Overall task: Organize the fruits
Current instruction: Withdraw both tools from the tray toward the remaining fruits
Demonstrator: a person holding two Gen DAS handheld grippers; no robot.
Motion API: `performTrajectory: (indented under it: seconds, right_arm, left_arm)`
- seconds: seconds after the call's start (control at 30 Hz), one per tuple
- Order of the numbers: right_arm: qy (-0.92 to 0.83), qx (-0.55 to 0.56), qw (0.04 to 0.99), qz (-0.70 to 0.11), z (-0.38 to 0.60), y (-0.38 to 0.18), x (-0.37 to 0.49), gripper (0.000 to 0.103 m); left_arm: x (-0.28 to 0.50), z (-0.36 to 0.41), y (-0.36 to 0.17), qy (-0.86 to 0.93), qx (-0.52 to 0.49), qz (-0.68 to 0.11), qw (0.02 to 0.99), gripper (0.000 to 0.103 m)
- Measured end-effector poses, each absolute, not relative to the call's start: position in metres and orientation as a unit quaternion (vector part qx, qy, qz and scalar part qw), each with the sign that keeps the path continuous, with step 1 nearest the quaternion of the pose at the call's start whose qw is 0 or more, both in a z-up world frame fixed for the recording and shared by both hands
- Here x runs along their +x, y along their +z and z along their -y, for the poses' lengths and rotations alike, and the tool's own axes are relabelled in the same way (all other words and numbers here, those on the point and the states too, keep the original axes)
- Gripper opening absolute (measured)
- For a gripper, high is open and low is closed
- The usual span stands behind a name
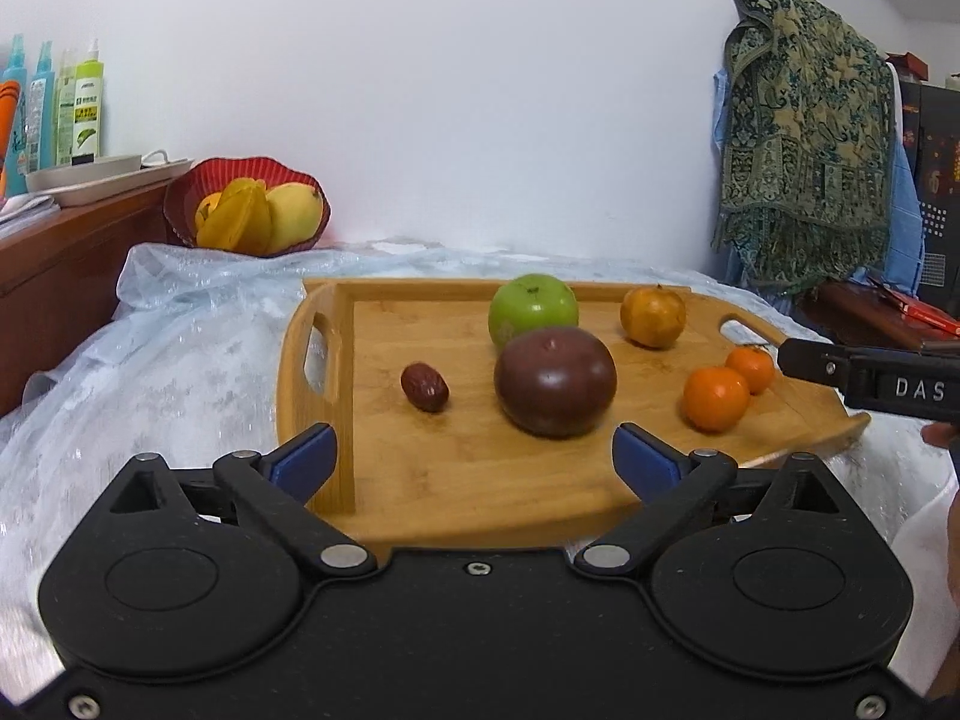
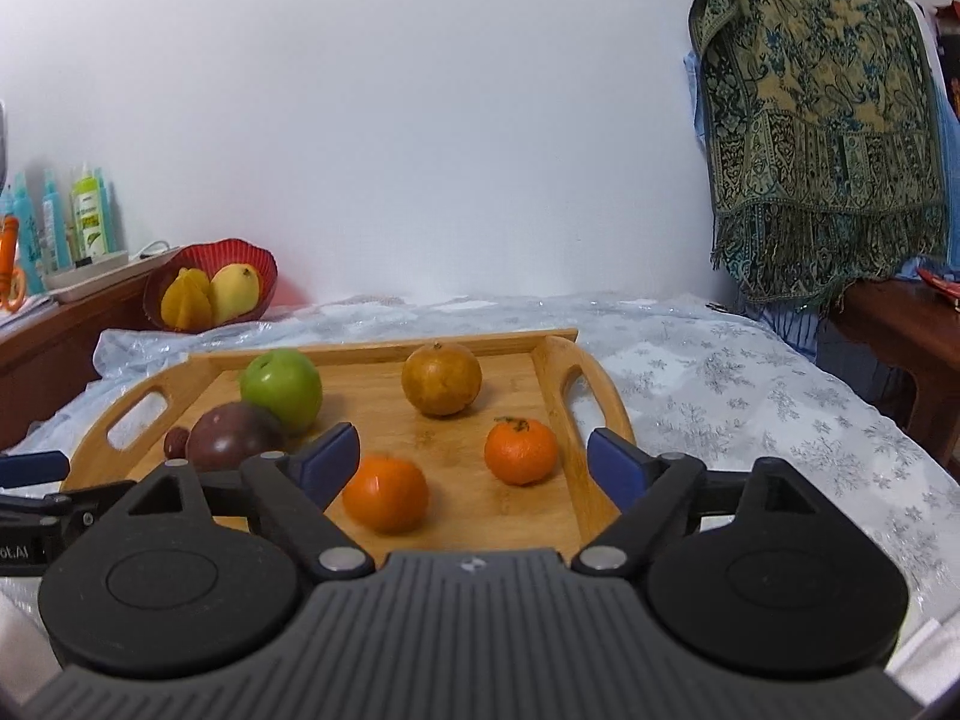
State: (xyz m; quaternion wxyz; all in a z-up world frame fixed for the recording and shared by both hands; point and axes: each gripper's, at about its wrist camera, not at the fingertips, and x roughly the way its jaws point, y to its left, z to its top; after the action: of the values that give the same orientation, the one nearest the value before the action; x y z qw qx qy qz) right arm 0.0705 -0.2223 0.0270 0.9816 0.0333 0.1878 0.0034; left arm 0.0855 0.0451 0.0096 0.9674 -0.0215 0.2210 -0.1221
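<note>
Gaping, both left tongs [image 1: 474, 456] and right tongs [image 2: 474, 459] face smooth round fruits on a bamboo tray [image 1: 420, 480].

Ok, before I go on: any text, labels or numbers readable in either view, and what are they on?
"DAS" on the right gripper body, cut off by the frame edge.
Inverted characters on the left gripper body: not legible.
Printed labels on the green bottle and teal bottles: too small to read.

The apple [image 1: 533, 307] is green and the two mandarins [image 2: 519, 450] are orange. The basket [image 1: 180, 198] is red. The scarf [image 1: 807, 138] has a green and beige pattern.
</note>
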Motion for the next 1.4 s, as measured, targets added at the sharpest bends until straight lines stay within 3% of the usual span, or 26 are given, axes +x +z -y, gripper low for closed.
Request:
performTrajectory:
  seconds: [1.4]
  right_arm:
    - [-0.038, 0.051, 0.975, -0.211, 0.191, -0.023, -0.001, 0.089]
  left_arm:
    - [0.012, -0.023, -0.024, -0.132, -0.023, -0.231, 0.963, 0.102]
